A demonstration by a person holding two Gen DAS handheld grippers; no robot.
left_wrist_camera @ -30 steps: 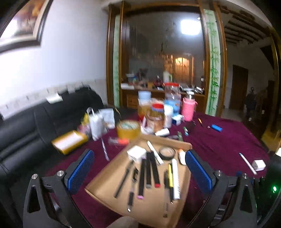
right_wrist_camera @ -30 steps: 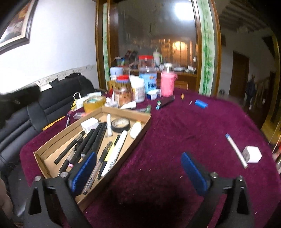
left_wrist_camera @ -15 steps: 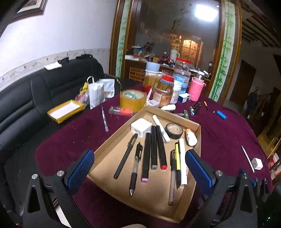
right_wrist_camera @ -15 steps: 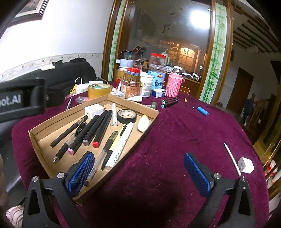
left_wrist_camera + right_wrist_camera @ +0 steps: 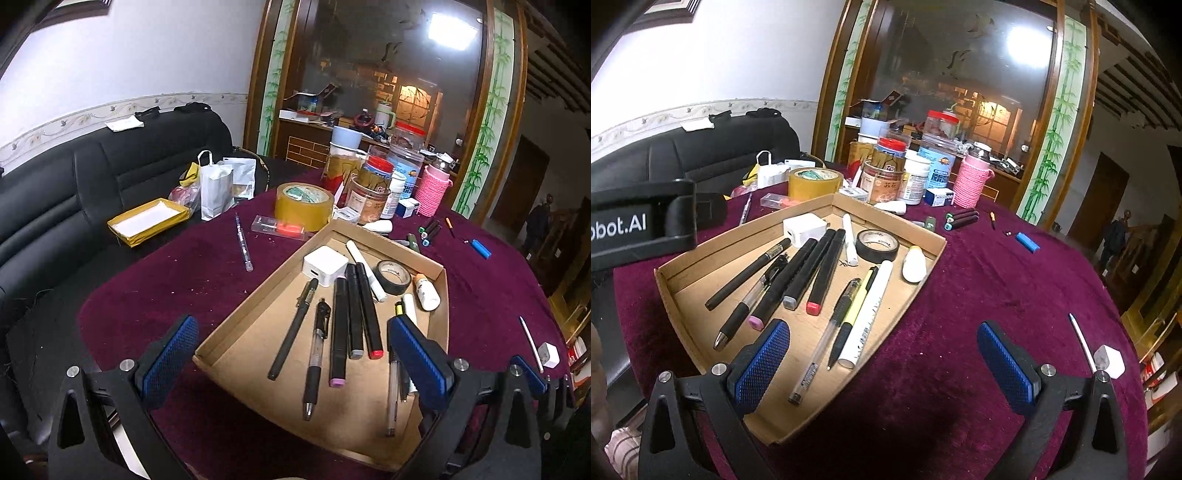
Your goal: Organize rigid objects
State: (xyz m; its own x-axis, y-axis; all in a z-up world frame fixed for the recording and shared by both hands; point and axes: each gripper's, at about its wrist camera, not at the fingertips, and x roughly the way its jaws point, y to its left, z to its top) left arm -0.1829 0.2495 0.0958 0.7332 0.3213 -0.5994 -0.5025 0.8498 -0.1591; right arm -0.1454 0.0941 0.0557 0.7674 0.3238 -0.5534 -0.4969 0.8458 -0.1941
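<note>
Left gripper (image 5: 291,360): fingers spread wide, holding nothing, above the near end of the cardboard tray (image 5: 240,314).
Right gripper (image 5: 882,360): fingers spread wide and empty, above the tray's near right edge and the maroon tablecloth (image 5: 979,295).
Tray contents: pens and markers lying side by side lengthwise, among them a red-capped marker (image 5: 823,273) and a pink-capped marker (image 5: 777,291); a white charger cube (image 5: 803,229), a black tape roll (image 5: 878,245) and a small white bottle (image 5: 914,264) at the far end.
Loose on the cloth: a white stick (image 5: 1080,341) touching a white block (image 5: 1110,361) at the right; a blue lighter (image 5: 1027,242); dark markers (image 5: 960,219) beyond the tray.
Behind the tray: a brown packing tape roll (image 5: 303,206), jars, a pink knitted bottle (image 5: 971,175).
Left side: a clear pen (image 5: 243,245) lying on the cloth, a black sofa (image 5: 92,177).
</note>
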